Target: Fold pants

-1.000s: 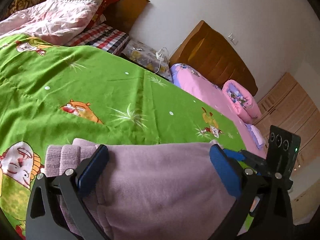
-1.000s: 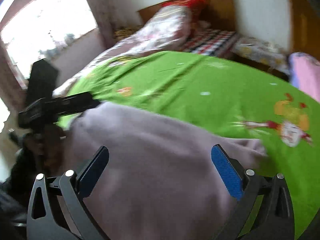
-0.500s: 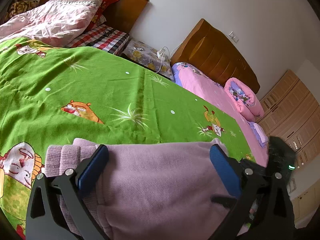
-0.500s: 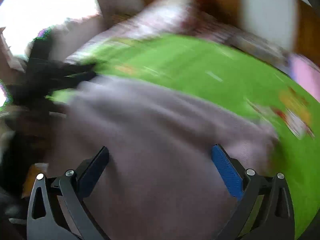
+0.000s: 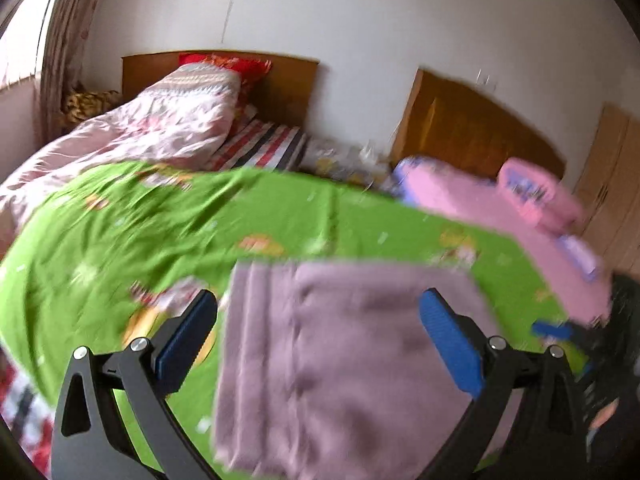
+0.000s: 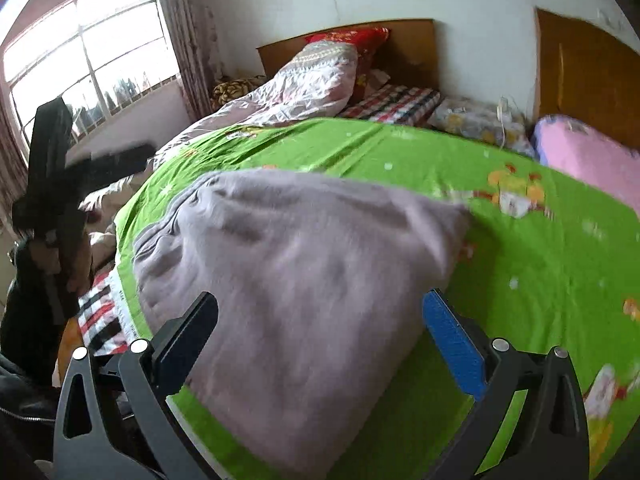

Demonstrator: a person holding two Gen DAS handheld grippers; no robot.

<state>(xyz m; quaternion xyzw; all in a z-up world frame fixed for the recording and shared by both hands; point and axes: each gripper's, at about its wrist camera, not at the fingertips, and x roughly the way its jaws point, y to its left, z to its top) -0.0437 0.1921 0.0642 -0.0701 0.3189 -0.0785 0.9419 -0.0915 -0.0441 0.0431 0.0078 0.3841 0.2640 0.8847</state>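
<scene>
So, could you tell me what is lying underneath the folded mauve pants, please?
The pants rest on a green cartoon-print bedspread, which shows on every side of them. Whatever part of the print lies directly beneath them is covered, so it cannot be seen.

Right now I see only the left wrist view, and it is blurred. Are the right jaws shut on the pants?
Observer: No. The right gripper has its jaws wide open. The pants show between them, unclamped.
Operator: Does the right end of the pants lie on the cover?
Observer: Yes. In the right wrist view its far right corner rests on the green cover, with cover showing beyond it.
Operator: Is the pile flat?
Observer: No. From the right it bulges up thick in the middle, with soft wrinkles.
</scene>
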